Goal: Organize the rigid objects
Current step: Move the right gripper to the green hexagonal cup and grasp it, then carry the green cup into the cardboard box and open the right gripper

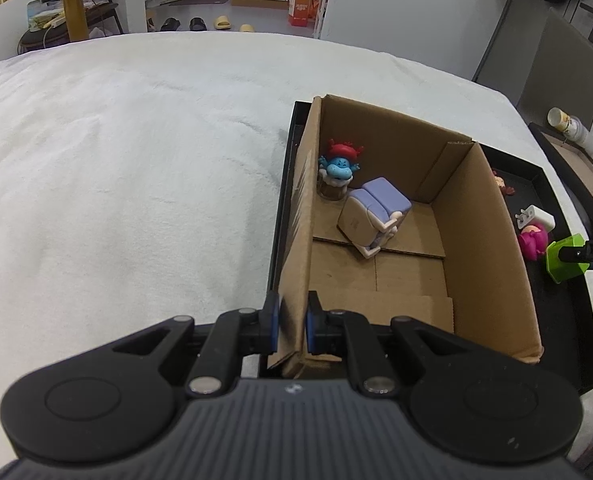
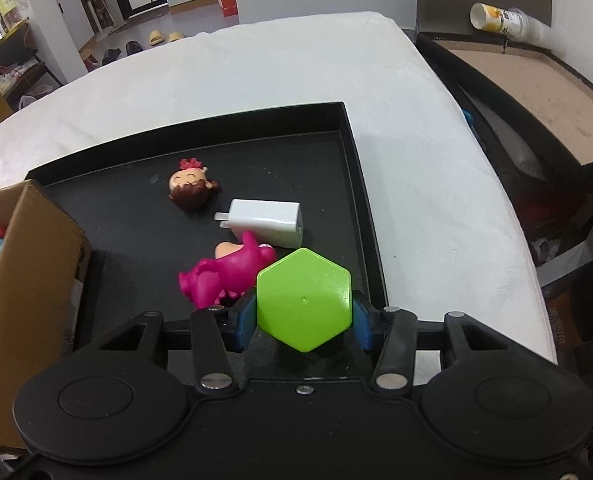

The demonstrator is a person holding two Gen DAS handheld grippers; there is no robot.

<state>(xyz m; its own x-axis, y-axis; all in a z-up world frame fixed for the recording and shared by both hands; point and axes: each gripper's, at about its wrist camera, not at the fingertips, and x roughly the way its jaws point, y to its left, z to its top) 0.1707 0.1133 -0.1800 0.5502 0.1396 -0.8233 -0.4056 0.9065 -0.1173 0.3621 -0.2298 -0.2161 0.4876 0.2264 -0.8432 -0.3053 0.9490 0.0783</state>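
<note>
My left gripper [image 1: 292, 322] is shut on the near left wall of an open cardboard box [image 1: 484, 216], which stands in a black tray [image 1: 552, 300]. Inside the box are a blue figure with a red hat [image 1: 338, 162] and a beige and purple toy [image 1: 372, 212]. My right gripper [image 2: 303, 312] is shut on a green hexagonal block [image 2: 304, 298] just above the tray [image 2: 360, 184]. On the tray lie a pink figure [image 2: 224, 272], a white charger [image 2: 268, 222] and a small doll head [image 2: 190, 186]. The box corner [image 2: 24, 264] shows at the left.
The tray rests on a white cloth-covered table [image 1: 116, 180]. A dark side table with a tipped cup [image 2: 500, 18] stands to the right. Chairs, shoes and an orange box are on the floor beyond.
</note>
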